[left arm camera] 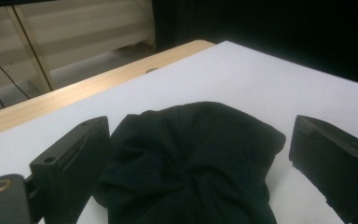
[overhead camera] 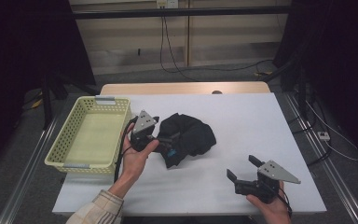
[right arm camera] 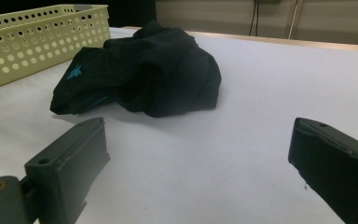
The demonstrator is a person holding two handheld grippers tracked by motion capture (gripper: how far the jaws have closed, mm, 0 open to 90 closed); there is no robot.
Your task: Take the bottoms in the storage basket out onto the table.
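The pale yellow perforated plastic basket [overhead camera: 89, 135] holds nothing. A crumpled black cloth garment [overhead camera: 189, 136] with blue markings lies beside it. The left gripper [left arm camera: 198, 154] gapes around the garment; the right gripper [overhead camera: 244, 168] gapes over bare table.

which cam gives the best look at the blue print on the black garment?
Right gripper view: the blue print sits unobstructed on the black garment, on its side facing the yellow basket. The high view shows just a small blue speck beside the left tongs. The left gripper view shows plain black folds.

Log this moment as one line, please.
left claw: open, jaws either side of black garment | right claw: open, apart from garment | yellow basket: nothing in it
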